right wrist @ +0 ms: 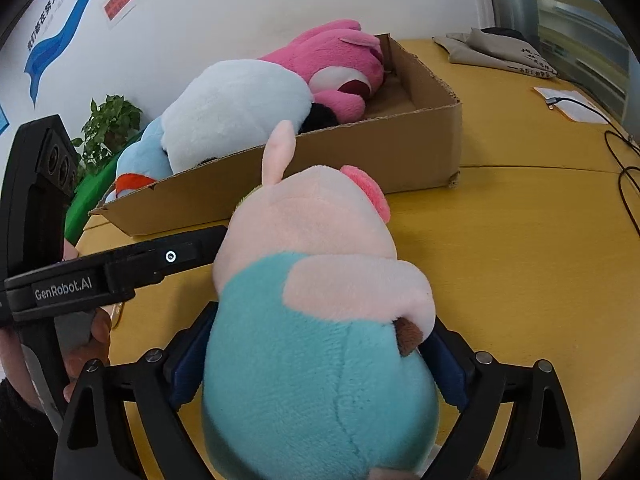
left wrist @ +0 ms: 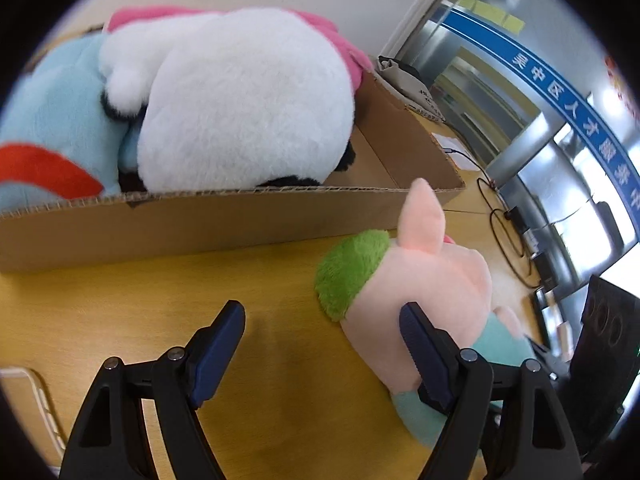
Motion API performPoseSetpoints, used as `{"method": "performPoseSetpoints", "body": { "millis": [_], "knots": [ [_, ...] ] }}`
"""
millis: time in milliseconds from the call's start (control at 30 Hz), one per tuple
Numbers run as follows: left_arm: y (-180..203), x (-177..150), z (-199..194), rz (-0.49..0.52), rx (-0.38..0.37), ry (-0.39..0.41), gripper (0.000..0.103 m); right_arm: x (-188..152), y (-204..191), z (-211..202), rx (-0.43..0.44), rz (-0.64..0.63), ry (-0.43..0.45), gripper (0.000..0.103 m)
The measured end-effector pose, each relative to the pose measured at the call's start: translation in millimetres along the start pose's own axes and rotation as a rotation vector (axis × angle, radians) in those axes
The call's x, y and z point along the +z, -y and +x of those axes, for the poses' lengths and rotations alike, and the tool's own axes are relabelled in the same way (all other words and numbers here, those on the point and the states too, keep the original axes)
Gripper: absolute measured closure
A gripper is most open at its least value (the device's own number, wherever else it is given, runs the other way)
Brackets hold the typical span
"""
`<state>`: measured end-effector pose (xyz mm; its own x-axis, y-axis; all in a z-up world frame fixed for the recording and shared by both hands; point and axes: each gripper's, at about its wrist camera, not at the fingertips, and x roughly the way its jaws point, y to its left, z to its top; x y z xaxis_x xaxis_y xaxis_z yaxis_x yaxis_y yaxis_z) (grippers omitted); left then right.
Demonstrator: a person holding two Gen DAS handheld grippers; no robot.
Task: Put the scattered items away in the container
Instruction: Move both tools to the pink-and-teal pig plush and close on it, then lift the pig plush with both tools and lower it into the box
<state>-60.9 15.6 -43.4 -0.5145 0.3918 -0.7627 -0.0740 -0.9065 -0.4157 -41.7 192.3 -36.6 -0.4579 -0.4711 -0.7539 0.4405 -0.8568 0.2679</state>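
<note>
The right gripper [right wrist: 320,364] grasps the pig plush [right wrist: 320,320] by its teal body, both fingers pressed into the fabric, the head (one ear upright) pointing forward beyond the fingertips. Ahead of it on the yellow table [right wrist: 520,260] sits the cardboard box [right wrist: 360,160], holding a white plush [right wrist: 236,108], a pink plush [right wrist: 340,60] and a light-blue plush [right wrist: 140,160]. The left gripper [left wrist: 322,352] is spread wide with nothing between its fingers, its right-side finger [left wrist: 420,340] against the pig's head.
</note>
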Motion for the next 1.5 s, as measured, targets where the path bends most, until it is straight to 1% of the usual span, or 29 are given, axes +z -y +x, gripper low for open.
{"method": "performPoseSetpoints", "body": {
  "millis": [100,133,167,233,267,300,367,400,433,467,500,533,567,600,667,733,800,833,933,1000,1133,1200,1367,1500],
  "knots": [
    [-1.9,-0.3,-0.1,-0.003,0.007,0.014,0.023,-1.4,-0.2,-14.9,0.018,-0.040,-0.008,0.005],
    [-2.6,-0.3,0.0,-0.007,0.003,0.019,0.023,-0.8,1.3,-25.1,0.024,-0.051,0.003,0.005],
    [-3.3,-0.2,-0.4,-0.013,-0.011,0.020,0.023,0.0,2.8,-38.9,0.026,-0.066,0.023,0.005],
    [-4.4,-0.3,-3.2,-0.018,-0.041,0.025,0.023,2.4,7.0,-64.8,0.017,-0.107,0.066,0.000],
    [-4.3,-0.4,-6.4,-0.020,-0.056,0.036,0.023,2.2,9.2,-75.7,0.008,-0.139,0.079,0.000],
    [-4.0,-0.2,-9.0,-0.021,-0.068,0.045,0.023,0.8,11.3,-81.6,0.000,-0.175,0.072,0.000],
    [-0.9,0.6,-11.5,-0.023,-0.103,0.053,0.023,-3.0,14.4,-77.3,-0.007,-0.218,0.024,0.000],
    [1.5,1.3,-9.6,-0.022,-0.122,0.049,0.023,-5.8,16.0,-70.8,-0.001,-0.216,-0.002,0.000],
    [4.8,1.9,-5.5,-0.021,-0.136,0.038,0.023,-8.1,16.8,-62.4,0.016,-0.203,-0.026,0.003],
    [7.8,1.9,-1.5,-0.020,-0.139,0.027,0.023,-10.0,16.4,-53.8,0.052,-0.187,-0.041,0.006],
    [10.8,1.4,3.0,-0.017,-0.147,0.016,0.023,-11.0,14.9,-45.7,0.098,-0.170,-0.050,0.013],
    [13.3,0.8,8.7,-0.016,-0.164,0.000,0.023,-12.4,12.2,-40.3,0.135,-0.159,-0.057,0.018],
    [13.7,0.0,15.0,-0.026,-0.188,-0.021,0.023,-13.5,7.9,-34.0,0.148,-0.159,-0.062,0.018],
    [13.0,-0.6,18.8,-0.045,-0.208,-0.031,0.023,-15.5,2.8,-28.6,0.133,-0.171,-0.063,0.018],
    [12.0,-2.0,27.1,-0.075,-0.264,-0.061,0.023,-20.7,-3.6,-20.3,0.135,-0.185,-0.073,0.019],
    [10.5,-4.3,33.1,-0.100,-0.310,-0.080,0.023,-24.4,-4.7,-20.5,0.126,-0.190,-0.069,0.019],
    [12.3,-8.2,39.6,-0.117,-0.376,-0.108,0.032,-26.3,-2.2,-21.6,0.131,-0.177,-0.067,0.020],
    [13.5,-9.6,39.3,-0.116,-0.382,-0.104,0.035,-27.5,-0.7,-22.3,0.134,-0.167,-0.065,0.021],
    [23.2,-11.3,31.6,-0.068,-0.379,-0.081,0.041,-32.0,-1.5,-29.3,0.130,-0.168,-0.040,0.024],
    [29.3,-12.7,24.0,-0.042,-0.363,-0.068,0.044,-35.2,-2.2,-33.5,0.142,-0.159,-0.026,0.027],
    [38.9,-13.5,3.1,0.006,-0.325,-0.027,0.046,-38.6,-4.8,-38.8,0.175,-0.155,0.012,0.029],
    [40.7,-9.4,-5.0,0.017,-0.308,-0.007,0.046,-33.7,-8.9,-40.7,0.185,-0.167,0.026,0.029],
    [44.6,9.5,-26.5,0.020,-0.317,0.060,0.046,-10.4,-15.6,-53.2,0.193,-0.233,0.090,0.029],
    [55.8,32.0,-34.0,0.067,-0.305,0.094,0.046,14.4,-12.3,-56.8,0.191,-0.270,0.120,0.029]
  ]
}}
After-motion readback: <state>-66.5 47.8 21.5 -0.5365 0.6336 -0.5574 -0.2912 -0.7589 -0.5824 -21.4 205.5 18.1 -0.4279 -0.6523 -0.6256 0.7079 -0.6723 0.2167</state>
